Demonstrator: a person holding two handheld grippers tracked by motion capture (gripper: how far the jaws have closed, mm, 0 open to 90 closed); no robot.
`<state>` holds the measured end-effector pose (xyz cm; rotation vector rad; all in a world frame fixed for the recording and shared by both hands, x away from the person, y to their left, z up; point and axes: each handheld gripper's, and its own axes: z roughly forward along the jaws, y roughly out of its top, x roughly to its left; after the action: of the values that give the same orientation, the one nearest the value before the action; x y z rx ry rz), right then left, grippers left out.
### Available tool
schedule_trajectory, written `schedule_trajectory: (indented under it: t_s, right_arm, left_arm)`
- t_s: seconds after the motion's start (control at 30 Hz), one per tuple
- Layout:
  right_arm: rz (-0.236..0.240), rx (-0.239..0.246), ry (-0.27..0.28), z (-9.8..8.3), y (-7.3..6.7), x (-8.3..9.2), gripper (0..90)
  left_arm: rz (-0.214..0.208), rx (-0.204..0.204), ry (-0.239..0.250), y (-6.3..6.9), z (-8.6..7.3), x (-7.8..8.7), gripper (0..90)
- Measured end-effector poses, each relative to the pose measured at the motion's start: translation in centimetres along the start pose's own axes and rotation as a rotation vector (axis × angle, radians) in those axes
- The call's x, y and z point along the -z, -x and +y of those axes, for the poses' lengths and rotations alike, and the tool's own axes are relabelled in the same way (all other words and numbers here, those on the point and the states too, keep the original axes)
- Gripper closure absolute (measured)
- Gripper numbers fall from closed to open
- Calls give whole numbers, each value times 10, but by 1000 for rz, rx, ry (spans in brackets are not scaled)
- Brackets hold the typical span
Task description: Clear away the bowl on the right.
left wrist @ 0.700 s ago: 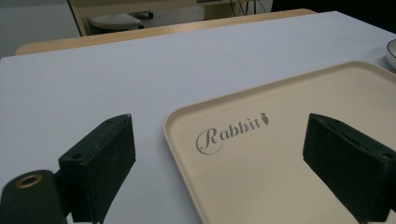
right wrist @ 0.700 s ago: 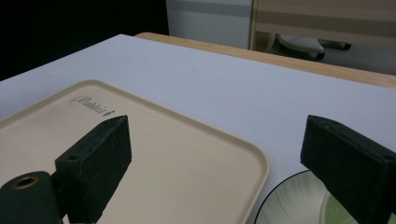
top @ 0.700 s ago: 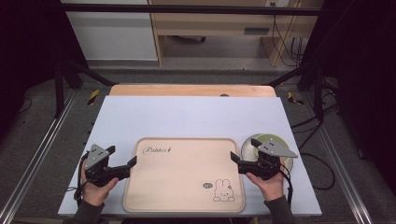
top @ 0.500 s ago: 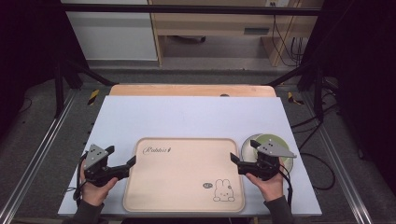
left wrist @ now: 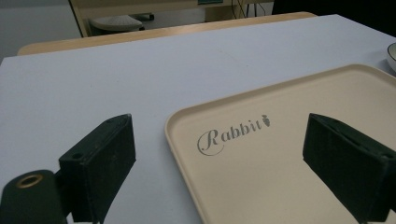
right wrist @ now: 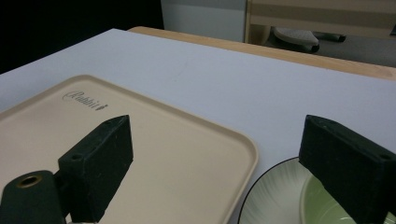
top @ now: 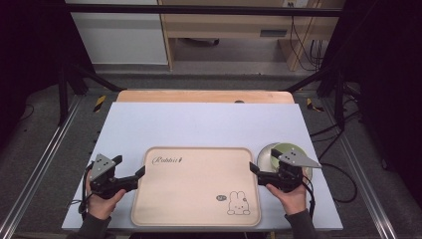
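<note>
Green-and-white plate point(top: 278, 152) half under the right hand-held gripper point(top: 255, 169); tray point(left wrist: 280, 154) cut off below.

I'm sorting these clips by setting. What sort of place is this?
Probably a lab or workshop recording bench, not a home. A black metal frame surrounds the table, loose cables hang behind it, and the person works a gripper in each hand beside a tray and a plate.

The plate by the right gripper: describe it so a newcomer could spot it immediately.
On the pale blue table top, find the big beige tray printed with a rabbit. The plate sits just off its right edge, under the right gripper. It is the one round dish: white with a dark rim and a green centre.
</note>
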<state>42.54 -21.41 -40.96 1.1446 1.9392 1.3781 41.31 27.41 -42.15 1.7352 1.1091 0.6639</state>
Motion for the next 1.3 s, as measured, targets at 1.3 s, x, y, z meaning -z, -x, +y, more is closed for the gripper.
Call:
schedule_trajectory:
  t_s: [1.3]
  right_arm:
    - [-80, -36, -21, 8, 20, 19, 141]
  left_arm:
    - [4, 1, -5, -2, -2, 0, 92]
